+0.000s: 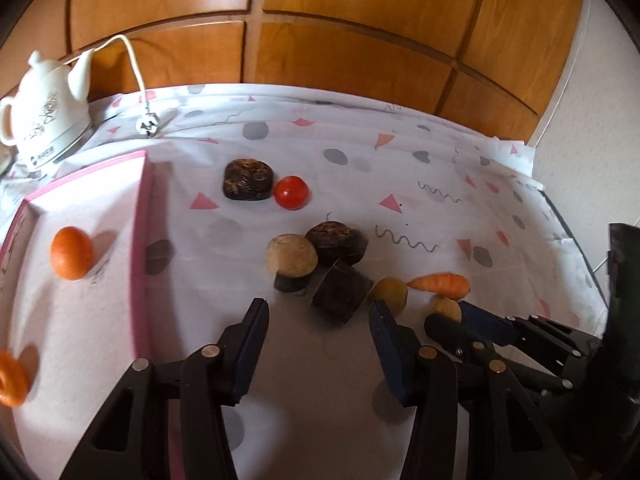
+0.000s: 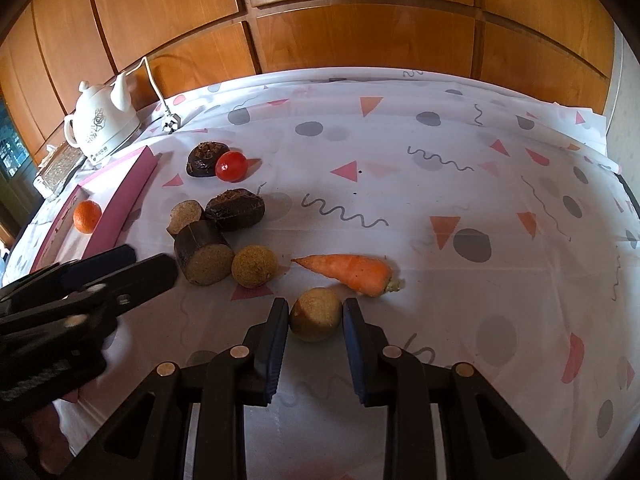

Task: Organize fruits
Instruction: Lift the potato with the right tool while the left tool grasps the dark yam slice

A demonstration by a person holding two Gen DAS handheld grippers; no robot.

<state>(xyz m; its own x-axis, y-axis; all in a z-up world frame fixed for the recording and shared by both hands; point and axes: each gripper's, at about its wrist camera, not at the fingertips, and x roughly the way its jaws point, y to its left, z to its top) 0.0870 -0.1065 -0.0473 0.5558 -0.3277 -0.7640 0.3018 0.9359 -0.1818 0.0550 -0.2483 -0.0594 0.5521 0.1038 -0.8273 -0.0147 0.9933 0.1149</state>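
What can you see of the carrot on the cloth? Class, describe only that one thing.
The carrot is short, stubby and orange, with a slightly wrinkled skin and a pale green-brown stub where the top was cut. It lies flat on the patterned cloth, tip pointing toward the brown fruits and stub toward the right. It lies just beyond the tan round fruit that sits between the right gripper's fingers. No gripper touches it.

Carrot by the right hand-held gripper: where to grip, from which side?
Grip the carrot across its thick half, near the stubby stem end, not the thin tip. It lies flat on the tablecloth, tip pointing left, so come down from above with the fingers straddling its width. The right hand-held gripper sits closest, but a round yellowish fruit is between its fingers now.
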